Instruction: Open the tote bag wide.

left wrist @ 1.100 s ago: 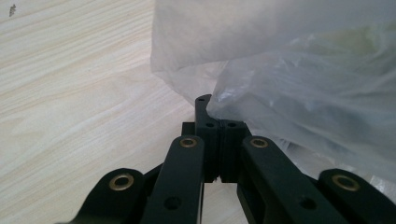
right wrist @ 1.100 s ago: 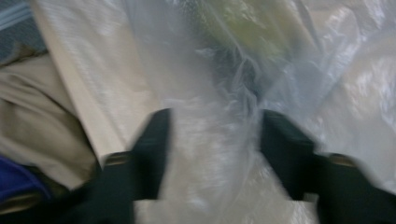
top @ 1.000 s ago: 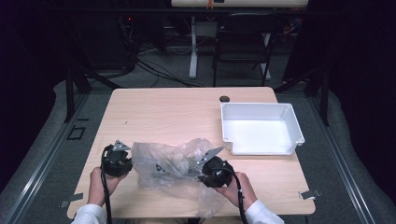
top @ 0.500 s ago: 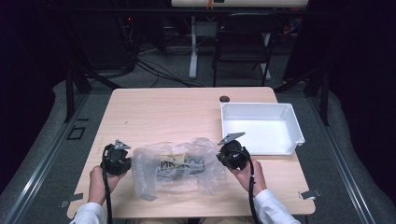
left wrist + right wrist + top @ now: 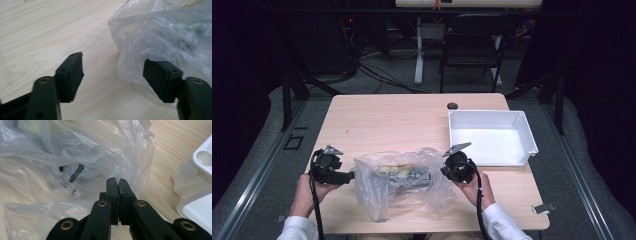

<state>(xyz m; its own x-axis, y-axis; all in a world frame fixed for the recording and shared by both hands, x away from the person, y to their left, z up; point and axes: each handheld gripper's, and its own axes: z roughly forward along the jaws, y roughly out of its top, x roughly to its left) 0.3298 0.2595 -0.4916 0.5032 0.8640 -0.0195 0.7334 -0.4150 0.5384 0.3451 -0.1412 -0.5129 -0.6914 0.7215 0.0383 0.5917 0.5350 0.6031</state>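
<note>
A crumpled clear plastic bag (image 5: 399, 182) lies on the wooden table (image 5: 387, 120) near the front edge, with dark parts and something yellowish inside. My left gripper (image 5: 351, 176) is at the bag's left edge. Its jaws have just been opening and now stand wide apart (image 5: 113, 75), with bare table between them and the bag (image 5: 170, 37) bulging against the right jaw. My right gripper (image 5: 443, 171) is at the bag's right edge, shut (image 5: 117, 183) on a pinch of the bag's film (image 5: 62, 157).
A white plastic tray (image 5: 492, 114) sits at the right of the table, close beside my right gripper, and its corner (image 5: 197, 182) appears in the right gripper view. A small dark round object (image 5: 452, 105) lies near the table's far edge. A chair and cables stand beyond the table.
My right gripper moved right and away from the front edge, drawing the bag's right side out. My left gripper's jaws opened and let go of the bag's left edge.
</note>
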